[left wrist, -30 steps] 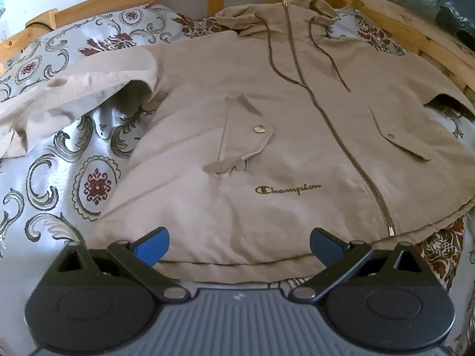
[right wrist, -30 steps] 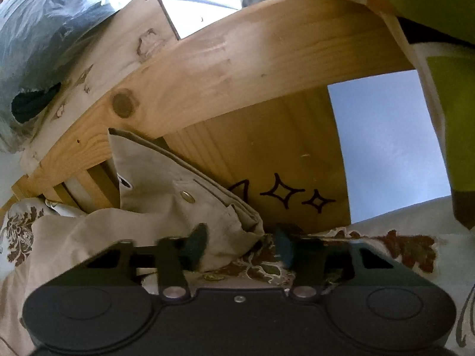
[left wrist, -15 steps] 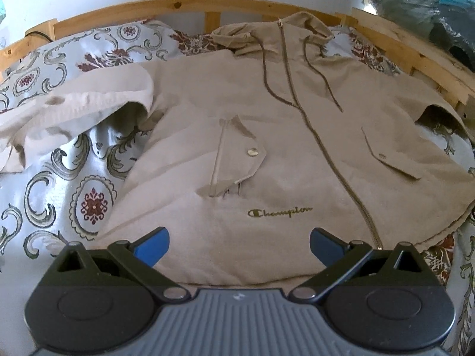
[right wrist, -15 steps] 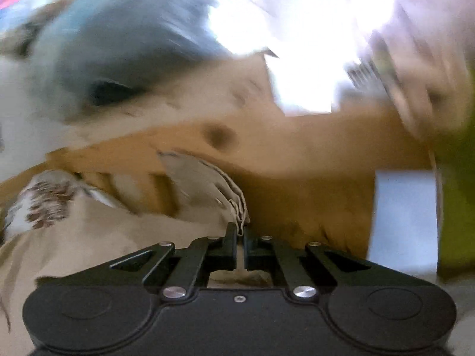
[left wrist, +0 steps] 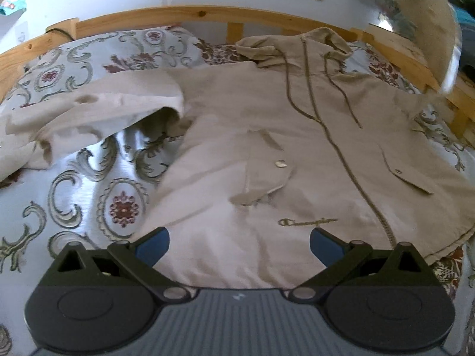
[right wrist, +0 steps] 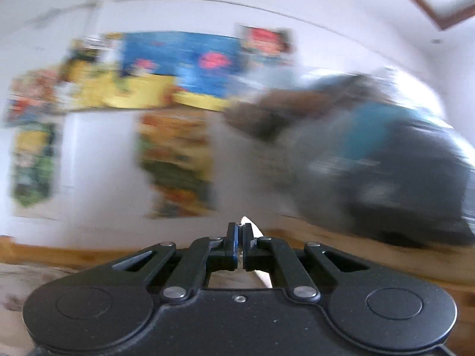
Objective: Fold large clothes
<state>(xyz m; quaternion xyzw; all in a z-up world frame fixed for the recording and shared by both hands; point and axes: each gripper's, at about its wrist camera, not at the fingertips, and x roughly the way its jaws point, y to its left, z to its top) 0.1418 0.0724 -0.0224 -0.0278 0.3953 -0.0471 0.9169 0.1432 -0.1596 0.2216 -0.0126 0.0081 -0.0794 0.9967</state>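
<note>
A beige zip-up hooded jacket [left wrist: 297, 136] lies front-up across a patterned bedspread [left wrist: 89, 195] inside a wooden bed frame [left wrist: 184, 14], hood toward the headboard. One sleeve [left wrist: 98, 109] sprawls out flat to the left of the left wrist view; the other sleeve [left wrist: 427, 38] appears as a blurred beige shape raised above the frame's rail at the upper right. The right gripper [right wrist: 240, 243] has its jaws clamped together, with a sliver of pale cloth [right wrist: 261, 276] showing between and below them, very likely that raised sleeve; its view is smeared and faces a poster-covered wall [right wrist: 178, 89]. The left gripper [left wrist: 239, 244] hangs with its jaws spread wide over the jacket's hem, gripping nothing. The step in hand looks like the first fold: bringing the right-hand sleeve in over the chest. The next move calls for carrying that sleeve across the zip and laying it flat without dragging the body askew, while the free gripper could pin the hem or go for the far sleeve.
</note>
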